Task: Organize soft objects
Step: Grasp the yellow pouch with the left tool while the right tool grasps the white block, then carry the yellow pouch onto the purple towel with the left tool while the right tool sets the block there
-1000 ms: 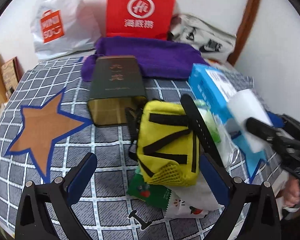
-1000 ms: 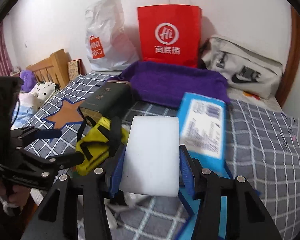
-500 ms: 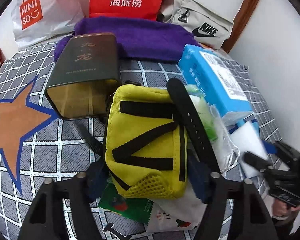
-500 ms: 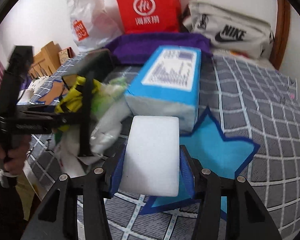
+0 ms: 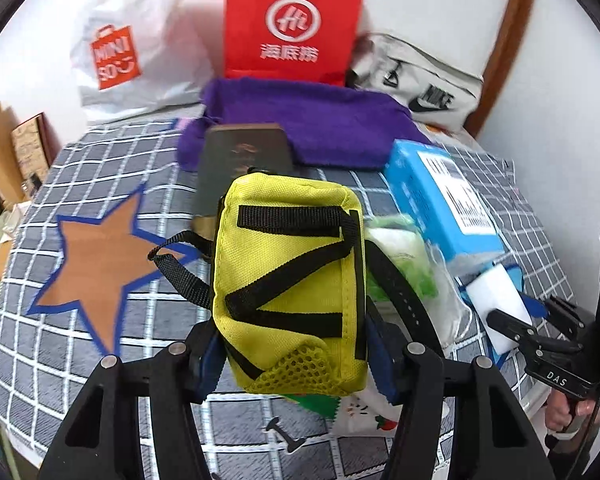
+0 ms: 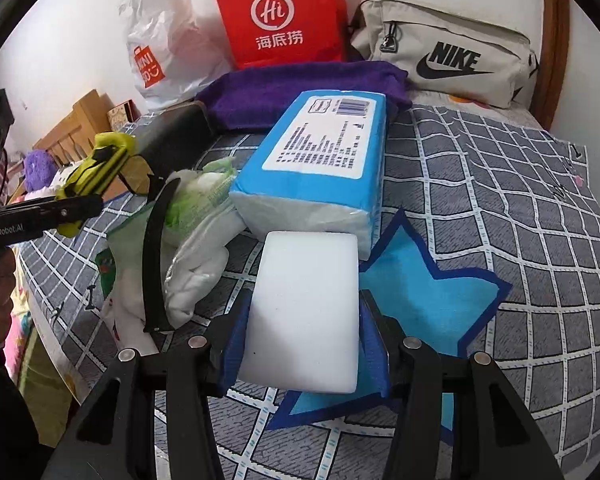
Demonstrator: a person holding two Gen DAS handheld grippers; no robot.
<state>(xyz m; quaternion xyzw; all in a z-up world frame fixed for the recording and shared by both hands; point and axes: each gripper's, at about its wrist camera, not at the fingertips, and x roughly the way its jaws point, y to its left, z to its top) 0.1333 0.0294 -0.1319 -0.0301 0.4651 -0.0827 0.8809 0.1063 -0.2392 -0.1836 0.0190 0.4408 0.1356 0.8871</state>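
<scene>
My left gripper (image 5: pixel 296 356) is shut on a yellow pouch (image 5: pixel 292 280) with black straps and holds it above the checked bedspread. The pouch also shows in the right wrist view (image 6: pixel 100 164). My right gripper (image 6: pixel 304 344) is shut on a white sponge block (image 6: pixel 306 308), low over a blue star patch (image 6: pixel 432 304). The sponge also shows in the left wrist view (image 5: pixel 498 304). A blue tissue pack (image 6: pixel 320 164) lies just beyond the sponge. A purple towel (image 5: pixel 308 120) lies at the back.
A dark box (image 5: pixel 240 160) lies behind the pouch. Plastic bags with a black strap (image 6: pixel 188 240) are piled left of the sponge. A red paper bag (image 6: pixel 280 16), a white Miniso bag (image 5: pixel 128 60) and a Nike bag (image 6: pixel 448 60) stand against the wall. An orange star patch (image 5: pixel 96 256) is on the left.
My left gripper closed on the yellow pouch and lifted it off the pile. My right gripper carried the sponge down and right, over the blue star.
</scene>
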